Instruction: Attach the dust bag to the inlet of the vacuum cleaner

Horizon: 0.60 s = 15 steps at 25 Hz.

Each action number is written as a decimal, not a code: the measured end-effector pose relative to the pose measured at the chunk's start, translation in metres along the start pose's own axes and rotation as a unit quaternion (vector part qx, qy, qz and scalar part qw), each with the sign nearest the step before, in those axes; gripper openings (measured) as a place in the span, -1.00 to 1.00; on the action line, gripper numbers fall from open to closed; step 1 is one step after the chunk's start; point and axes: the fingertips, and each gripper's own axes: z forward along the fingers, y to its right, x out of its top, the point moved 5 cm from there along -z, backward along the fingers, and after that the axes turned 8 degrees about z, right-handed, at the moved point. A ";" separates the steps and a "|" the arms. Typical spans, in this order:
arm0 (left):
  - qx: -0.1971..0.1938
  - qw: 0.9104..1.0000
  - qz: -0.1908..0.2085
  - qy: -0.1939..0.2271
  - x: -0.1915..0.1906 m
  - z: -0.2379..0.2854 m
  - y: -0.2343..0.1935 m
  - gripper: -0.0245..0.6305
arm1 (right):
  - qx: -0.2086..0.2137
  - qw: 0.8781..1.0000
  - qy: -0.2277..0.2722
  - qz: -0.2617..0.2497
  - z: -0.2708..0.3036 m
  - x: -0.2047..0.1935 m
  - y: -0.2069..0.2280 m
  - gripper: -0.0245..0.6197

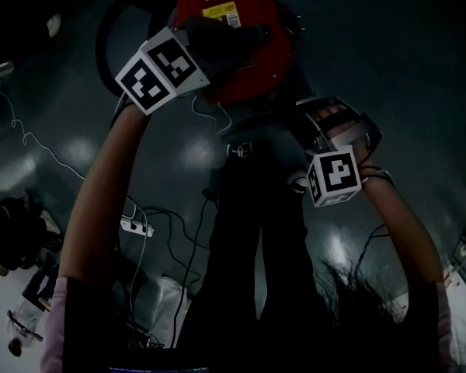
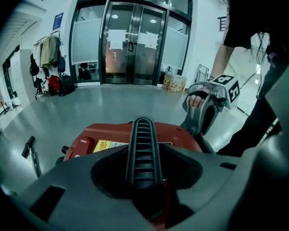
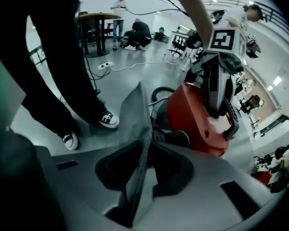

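Observation:
The red vacuum cleaner stands on the floor below me. My left gripper is shut on its black ribbed handle, which runs straight between the jaws in the left gripper view, above the red body. My right gripper hangs to the right of the cleaner and lower, shut on the grey dust bag. The bag's flat sheet stands edge-on between the jaws and reaches toward the red body. In the dark head view the bag shows as a grey shape just beneath the cleaner. The inlet is hidden.
A black hose loops at the cleaner's left. A power strip and cables lie on the floor. A person's legs and sneakers stand close beside the bag. Glass doors and a round table are far off.

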 end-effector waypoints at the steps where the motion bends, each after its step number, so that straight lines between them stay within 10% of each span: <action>1: 0.001 1.000 -0.002 -0.003 0.000 -0.001 0.001 -0.42 | 0.010 1.000 0.004 0.005 0.000 0.001 0.002 -0.68; 6: -0.005 1.000 -0.013 -0.012 0.002 0.006 0.004 -0.43 | -0.006 0.956 0.050 0.288 -0.008 -0.018 0.016 -0.68; 11: -0.004 1.000 -0.020 -0.014 0.006 0.000 -0.001 -0.46 | -0.032 0.980 0.041 0.193 -0.012 -0.013 0.012 -0.68; 15: -0.009 1.000 -0.026 -0.015 0.008 -0.001 -0.003 -0.48 | 0.021 0.974 0.026 0.223 -0.014 -0.013 0.013 -0.57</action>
